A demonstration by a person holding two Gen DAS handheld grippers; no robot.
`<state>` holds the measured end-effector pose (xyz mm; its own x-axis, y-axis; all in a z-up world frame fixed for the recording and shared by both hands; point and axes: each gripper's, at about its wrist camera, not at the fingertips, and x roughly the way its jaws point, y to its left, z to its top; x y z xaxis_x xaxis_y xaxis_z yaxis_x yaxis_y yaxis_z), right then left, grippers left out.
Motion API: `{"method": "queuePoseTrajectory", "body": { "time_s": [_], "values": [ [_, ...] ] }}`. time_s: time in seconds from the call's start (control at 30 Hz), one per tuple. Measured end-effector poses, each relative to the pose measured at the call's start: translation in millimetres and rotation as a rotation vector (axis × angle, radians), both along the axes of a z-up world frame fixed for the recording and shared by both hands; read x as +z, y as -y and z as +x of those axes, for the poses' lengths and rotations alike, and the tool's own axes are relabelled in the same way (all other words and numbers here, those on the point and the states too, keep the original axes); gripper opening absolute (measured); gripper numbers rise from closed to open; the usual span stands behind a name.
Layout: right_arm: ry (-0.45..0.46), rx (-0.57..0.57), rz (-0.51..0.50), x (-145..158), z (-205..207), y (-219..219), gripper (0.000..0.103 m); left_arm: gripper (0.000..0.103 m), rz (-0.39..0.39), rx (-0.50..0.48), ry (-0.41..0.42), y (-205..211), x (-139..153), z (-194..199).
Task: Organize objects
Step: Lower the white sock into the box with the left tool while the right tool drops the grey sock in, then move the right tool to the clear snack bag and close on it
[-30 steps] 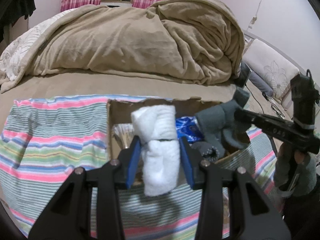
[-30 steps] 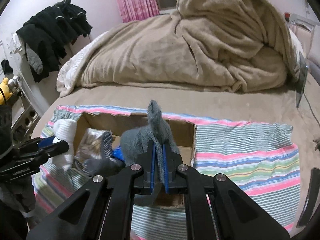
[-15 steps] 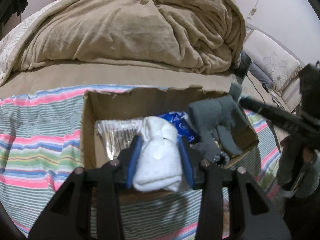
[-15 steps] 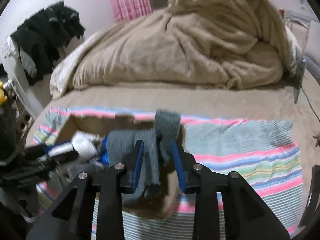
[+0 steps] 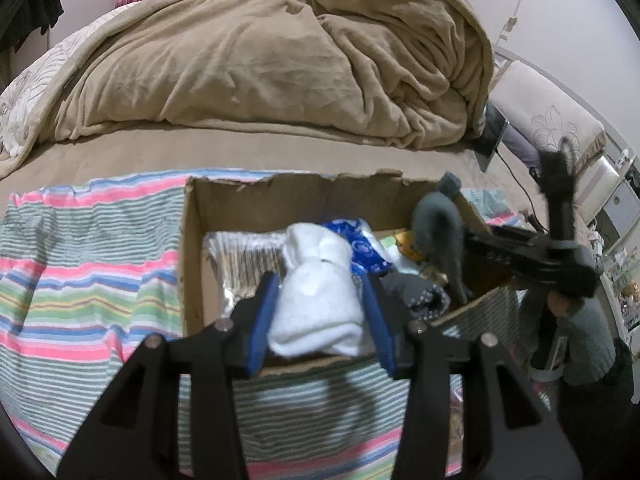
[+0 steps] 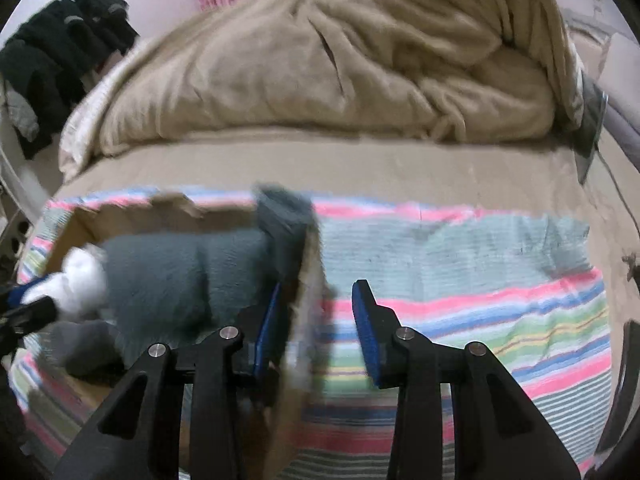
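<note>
An open cardboard box [image 5: 256, 196] sits on a striped cloth [image 5: 88, 264] on the bed. My left gripper [image 5: 320, 320] is shut on a rolled white sock [image 5: 316, 300] and holds it over the box's near side. My right gripper [image 6: 316, 320] is open and empty, its jaws astride the box's right wall [image 6: 308, 280]. A grey sock [image 6: 180, 272] lies loose in the box just left of it; it also shows in the left wrist view [image 5: 440, 232], draped by the right gripper [image 5: 520, 256]. The white sock shows in the right wrist view [image 6: 80, 280].
In the box lie a silvery packet [image 5: 244, 264], a blue packet [image 5: 364, 248] and a dark dotted sock [image 5: 420, 296]. A heaped tan blanket [image 5: 280, 60] fills the bed behind. Dark clothes [image 6: 60, 48] hang at the left. A pillow [image 5: 552, 120] lies at right.
My right gripper opened and let go of the grey sock, which dropped into the box. My left gripper carried the white sock forward and down over the box.
</note>
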<state>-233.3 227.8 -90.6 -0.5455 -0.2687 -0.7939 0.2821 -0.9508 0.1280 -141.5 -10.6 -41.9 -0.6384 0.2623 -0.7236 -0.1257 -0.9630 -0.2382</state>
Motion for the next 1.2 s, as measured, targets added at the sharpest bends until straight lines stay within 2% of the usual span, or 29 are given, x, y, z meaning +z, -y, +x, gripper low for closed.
{"method": "queuePoseTrajectory", "body": {
  "time_s": [0.13, 0.23, 0.37, 0.47, 0.57, 0.7, 1.0, 1.2],
  "values": [
    [-0.026, 0.002, -0.023, 8.9, 7.6, -2.2, 0.039, 0.047, -0.004, 0.003, -0.004, 0.8, 2.2, 6.8],
    [-0.057, -0.005, -0.043, 23.3, 16.1, -6.7, 0.04, 0.064, 0.004, 0.013, -0.01, 4.8, 5.7, 14.8],
    [-0.092, -0.008, -0.08, 40.1, 32.5, -12.3, 0.069, 0.065, 0.003, 0.026, -0.025, 8.8, 13.4, 27.1],
    [-0.106, 0.01, -0.1, 50.5, 49.5, -11.5, 0.073, 0.075, 0.005, 0.037, -0.034, 10.9, 17.3, 37.0],
    [-0.113, 0.026, -0.109, 57.9, 67.6, -9.0, 0.074, 0.075, 0.009, 0.04, -0.04, 12.1, 20.8, 47.5],
    [-0.118, 0.048, -0.115, 65.2, 90.1, -5.5, 0.081, 0.075, 0.009, 0.043, -0.049, 12.3, 24.9, 62.1],
    [-0.122, 0.068, -0.119, 76.0, 126.5, -0.9, 0.084, 0.075, 0.01, 0.048, -0.062, 12.7, 30.4, 90.0],
    [-0.102, 0.079, -0.109, 71.5, 144.9, 1.8, 0.084, 0.075, 0.014, 0.055, -0.054, 16.4, 26.5, 104.4]
  ]
}}
